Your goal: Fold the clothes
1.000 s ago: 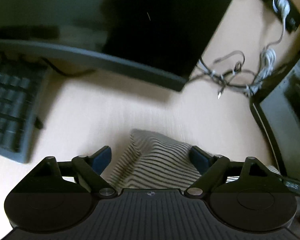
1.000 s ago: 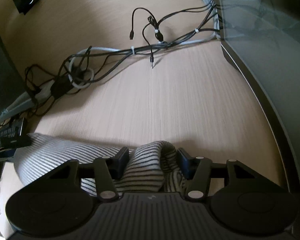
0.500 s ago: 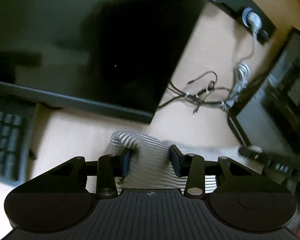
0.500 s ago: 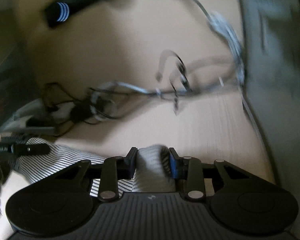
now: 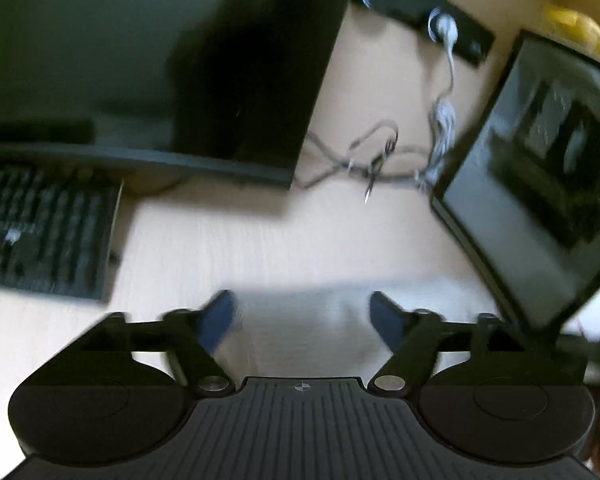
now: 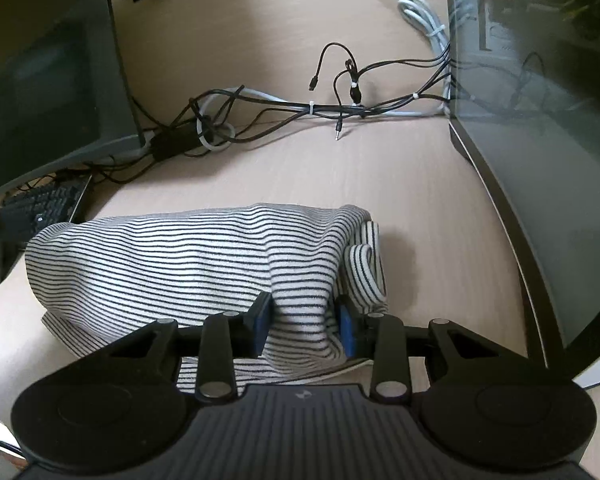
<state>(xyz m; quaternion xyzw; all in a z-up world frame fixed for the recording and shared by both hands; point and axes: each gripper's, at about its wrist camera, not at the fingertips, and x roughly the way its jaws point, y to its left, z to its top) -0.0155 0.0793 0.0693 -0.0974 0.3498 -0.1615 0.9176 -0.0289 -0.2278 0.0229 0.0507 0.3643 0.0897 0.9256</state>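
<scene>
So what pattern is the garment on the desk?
The garment is white with thin dark horizontal stripes, clearest in the right wrist view.

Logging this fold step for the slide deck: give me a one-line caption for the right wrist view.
Right gripper pinches a bunched fold of the striped garment on the desk, cables behind.

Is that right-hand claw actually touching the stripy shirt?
Touching. The right wrist view shows the right gripper with both blue pads pressed against a bunched fold of the striped shirt.
</scene>
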